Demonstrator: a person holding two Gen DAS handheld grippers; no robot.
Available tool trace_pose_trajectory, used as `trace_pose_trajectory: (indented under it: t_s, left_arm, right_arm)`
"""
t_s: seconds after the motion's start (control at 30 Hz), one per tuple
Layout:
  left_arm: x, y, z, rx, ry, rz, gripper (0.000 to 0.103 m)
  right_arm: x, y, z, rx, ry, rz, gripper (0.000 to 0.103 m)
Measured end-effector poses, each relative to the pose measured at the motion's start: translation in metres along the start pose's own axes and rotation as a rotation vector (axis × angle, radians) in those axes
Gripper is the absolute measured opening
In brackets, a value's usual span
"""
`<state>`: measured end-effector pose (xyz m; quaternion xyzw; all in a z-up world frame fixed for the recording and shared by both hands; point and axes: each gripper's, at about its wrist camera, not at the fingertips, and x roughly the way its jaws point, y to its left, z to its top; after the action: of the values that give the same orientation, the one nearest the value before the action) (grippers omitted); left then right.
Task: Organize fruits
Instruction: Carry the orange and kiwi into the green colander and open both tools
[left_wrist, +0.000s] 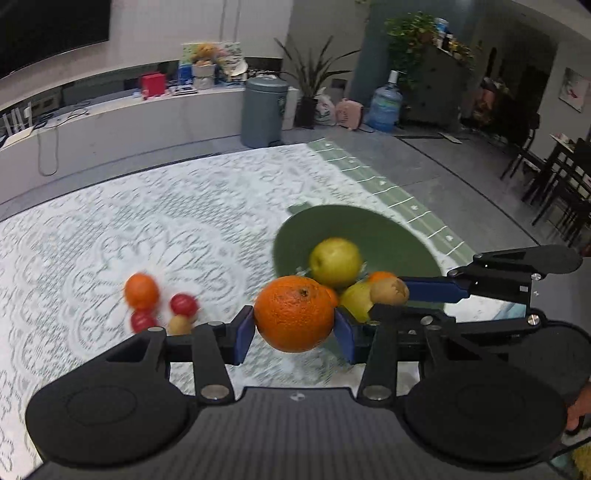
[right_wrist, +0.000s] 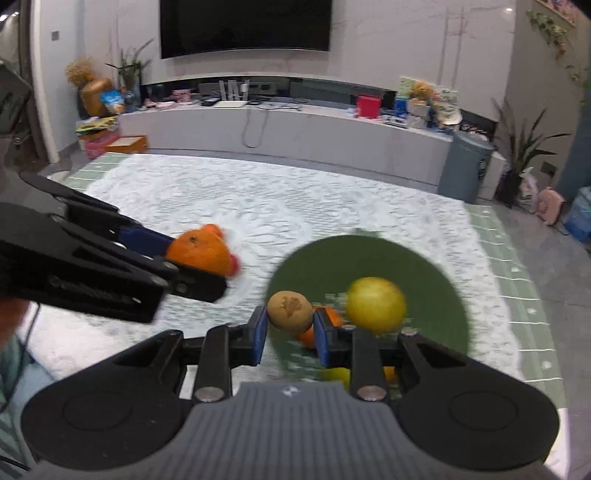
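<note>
My left gripper is shut on a large orange and holds it just left of the green plate. My right gripper is shut on a brown kiwi above the plate's near left part. On the plate lie a yellow-green apple, a small orange and another yellow fruit. In the left wrist view the right gripper comes in from the right with the kiwi. In the right wrist view the left gripper shows at left with the orange.
On the white lace cloth to the left lie a small orange, two red fruits and a small brownish fruit. A grey bin, a water jug and a low TV bench stand beyond the table.
</note>
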<state>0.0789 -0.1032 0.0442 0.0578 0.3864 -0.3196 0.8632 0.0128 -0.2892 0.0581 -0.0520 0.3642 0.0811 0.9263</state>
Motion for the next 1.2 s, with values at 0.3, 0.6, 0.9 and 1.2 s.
trace_pose_trajectory:
  t_s: [0.3,0.6,0.9,1.2]
  left_arm:
    - [0.04,-0.043,0.025,0.129,0.106,-0.026,0.052]
    - [0.076,-0.068,0.031,0.308,0.237,0.013,0.052]
    - [0.103,-0.078,0.032,0.449,0.349,0.075,0.052]
    - [0.119,-0.071,0.032,0.473,0.429,0.073,0.052]
  right_arm:
    - [0.005,-0.052,-0.002,-0.012,0.133,-0.072,0.024]
    - [0.029,-0.066,0.002,-0.094,0.257,-0.063,0.024]
    - [0.053,-0.063,0.01,-0.176,0.343,-0.041,0.024]
    - [0.067,-0.065,0.007,-0.197,0.396,-0.012,0.024]
